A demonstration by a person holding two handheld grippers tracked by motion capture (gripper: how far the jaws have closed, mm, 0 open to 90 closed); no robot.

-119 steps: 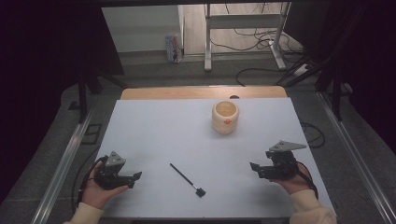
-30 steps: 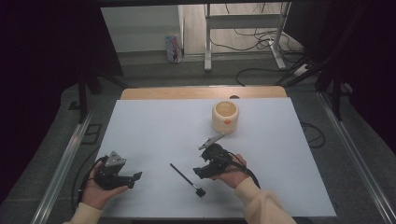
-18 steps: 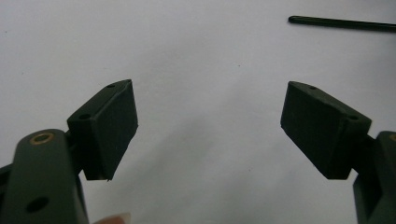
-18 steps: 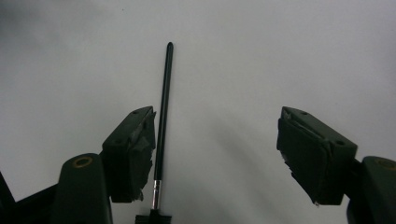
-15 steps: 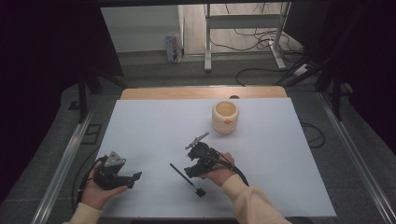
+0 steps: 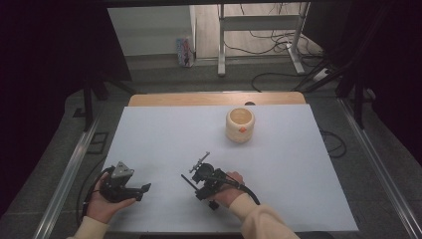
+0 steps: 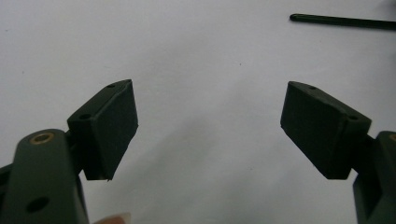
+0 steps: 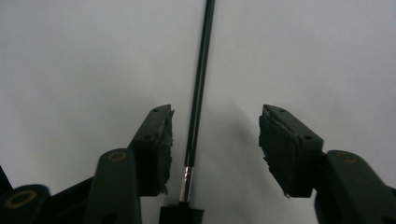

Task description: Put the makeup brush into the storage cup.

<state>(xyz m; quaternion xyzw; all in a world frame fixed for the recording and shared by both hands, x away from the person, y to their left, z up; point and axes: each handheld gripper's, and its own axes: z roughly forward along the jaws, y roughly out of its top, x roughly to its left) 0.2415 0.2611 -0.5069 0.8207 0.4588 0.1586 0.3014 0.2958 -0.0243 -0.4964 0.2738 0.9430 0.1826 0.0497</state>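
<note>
Right gripper [image 6: 195, 183] low over the white table [image 6: 298, 169], near the front edge, in the middle. Jaws apart but just been closing in. Thin black brush [image 8: 200, 88] lying flat on the table, right between those jaws. In the right gripper view, black stick running straight up the middle, closer to the left pad [image 8: 159, 140] than the right one. Small gap on each side, so no squeeze on it yet. Little silver ring on the stick near the bottom, then a black head below that.

Left gripper [image 6: 134, 190] down at the front left of the table, in the other hand [image 6: 102, 201]. Jaws wide apart, nothing between them, just bare white table. Far end of the brush [image 7: 341, 21] seen at the top right of the left gripper view, well away from the pads.

Round tan cup [image 6: 240, 124] standing upright farther back on the table, well apart from both grippers. Small orange mark on its front.
</note>
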